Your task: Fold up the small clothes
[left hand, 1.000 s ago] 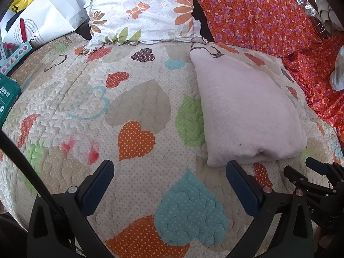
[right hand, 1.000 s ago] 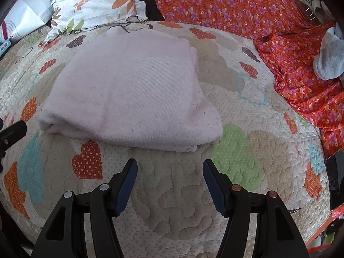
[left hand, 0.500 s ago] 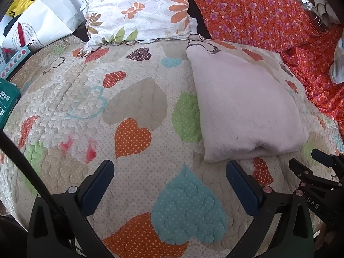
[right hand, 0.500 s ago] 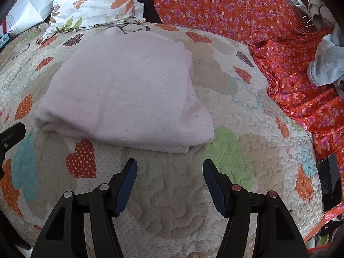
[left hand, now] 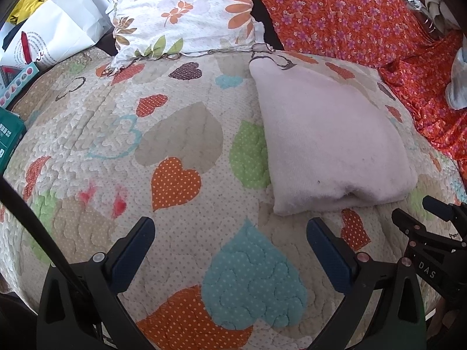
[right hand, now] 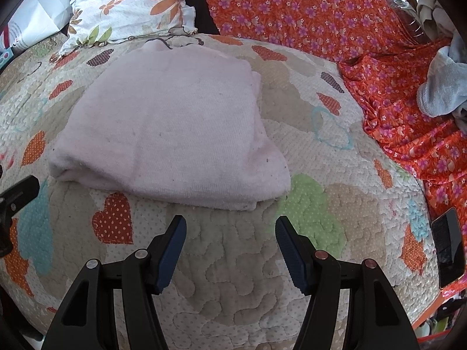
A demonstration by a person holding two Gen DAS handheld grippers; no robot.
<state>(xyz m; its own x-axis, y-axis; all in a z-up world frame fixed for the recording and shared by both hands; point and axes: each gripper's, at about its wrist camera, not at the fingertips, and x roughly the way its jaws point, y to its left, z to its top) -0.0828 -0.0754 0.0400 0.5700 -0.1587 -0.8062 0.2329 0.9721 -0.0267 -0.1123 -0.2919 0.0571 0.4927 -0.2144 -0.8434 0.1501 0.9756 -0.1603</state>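
We are working over a cream quilted bedspread (right hand: 233, 285) patterned with coloured hearts, which fills most of both views, with a white floral pillow (left hand: 186, 14) and an orange flowered sheet (right hand: 306, 8) along its far side. On the bedspread lies the task's thing, a pale pink knitted garment (right hand: 169, 122) folded into a thick, roughly rectangular pad; in the right wrist view it sits just ahead of our fingers, and in the left wrist view it lies ahead and to the right. We judge it soft, light and limp: the doubled edge nearest us bulges and the layers would slide over one another, so it will sag and open if we lift it by one point only. The best hold looks to be the two near corners of that rounded front edge, pinching through all the layers at once. A grey bundled cloth (right hand: 440, 87) waits on the sheet, well apart, and a dark phone (right hand: 448, 245) lies at the bedspread's right edge. Our right gripper (right hand: 230, 233) stands spread with nothing between its blue pads, just short of the garment; our left gripper (left hand: 230, 236) is likewise spread wide and empty over bare quilt.
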